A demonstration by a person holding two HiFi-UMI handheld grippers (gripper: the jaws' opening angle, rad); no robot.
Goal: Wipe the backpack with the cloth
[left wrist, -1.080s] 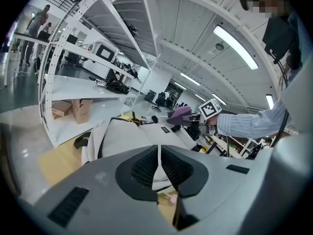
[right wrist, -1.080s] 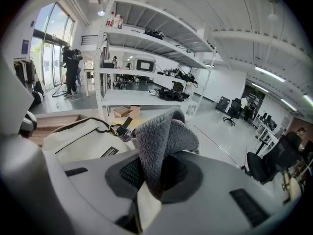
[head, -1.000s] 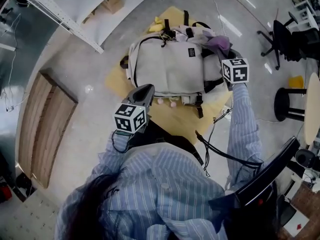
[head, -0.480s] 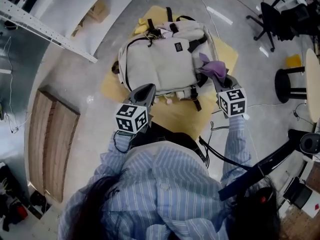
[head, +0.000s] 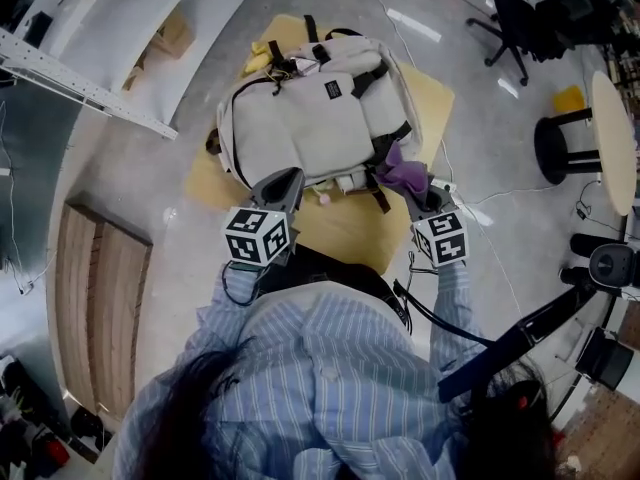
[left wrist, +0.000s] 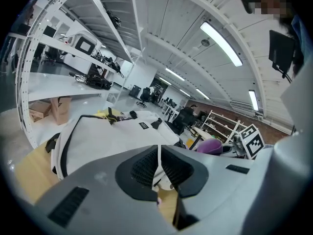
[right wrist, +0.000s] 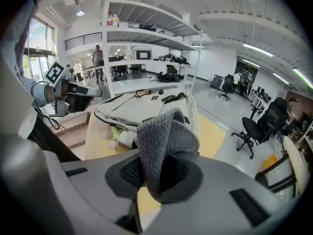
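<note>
Lab workshop, white shelving racks [right wrist: 146,31], office chairs [right wrist: 253,129]

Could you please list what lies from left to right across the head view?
Brown wooden floor board → left gripper → right gripper holding the purple fluffy cloth → black round stool → pale round tabletop.

We see the backpack [head: 300,128] lying on a mat [head: 340,230] (itself on the floor [head: 150,178]), the cloth [head: 403,171] at its right side.

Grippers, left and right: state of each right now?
Left gripper: jaws shut, holding nothing.
Right gripper: jaws shut on the purple fleecy cloth.
</note>
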